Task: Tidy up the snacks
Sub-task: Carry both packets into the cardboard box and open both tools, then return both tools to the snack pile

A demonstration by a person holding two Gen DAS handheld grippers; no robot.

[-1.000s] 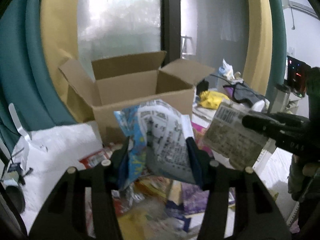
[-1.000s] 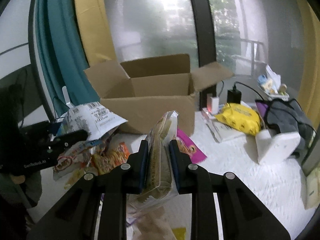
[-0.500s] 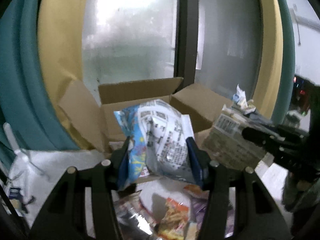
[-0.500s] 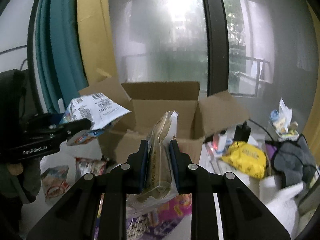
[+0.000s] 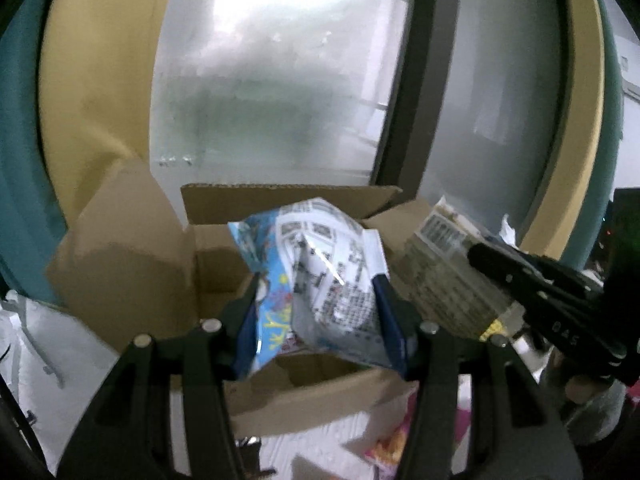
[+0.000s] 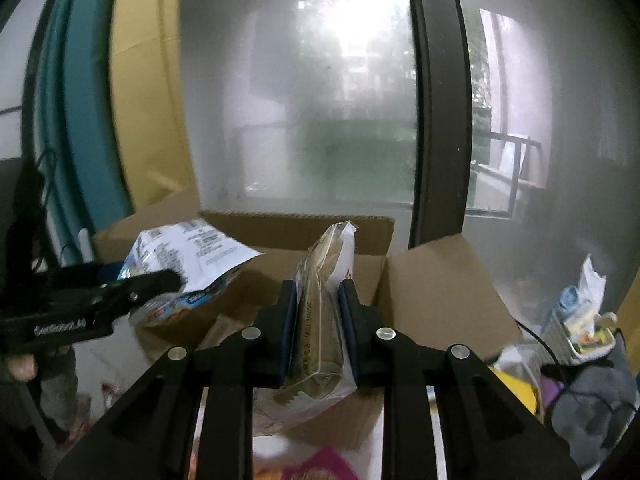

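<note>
My left gripper point(image 5: 318, 308) is shut on a blue and white snack bag point(image 5: 320, 280) and holds it over the open cardboard box point(image 5: 132, 272). My right gripper point(image 6: 318, 312) is shut on a clear packet of brownish snacks point(image 6: 320, 320), also over the box point(image 6: 436, 292). In the left wrist view the right gripper point(image 5: 532, 280) and its packet point(image 5: 448, 276) show at the right. In the right wrist view the left gripper point(image 6: 100, 300) and its bag point(image 6: 192, 252) show at the left.
Loose snack packets point(image 5: 392, 444) lie on the white surface in front of the box. A pink packet point(image 6: 320, 468) lies below it. A yellow bag point(image 6: 520, 392), grey cloth point(image 6: 592, 404) and a small basket point(image 6: 580, 328) sit to the right. Window and curtains stand behind.
Both grippers have risen and moved forward with their packets, from over the snack pile to over the open box. Their grips are unchanged.
</note>
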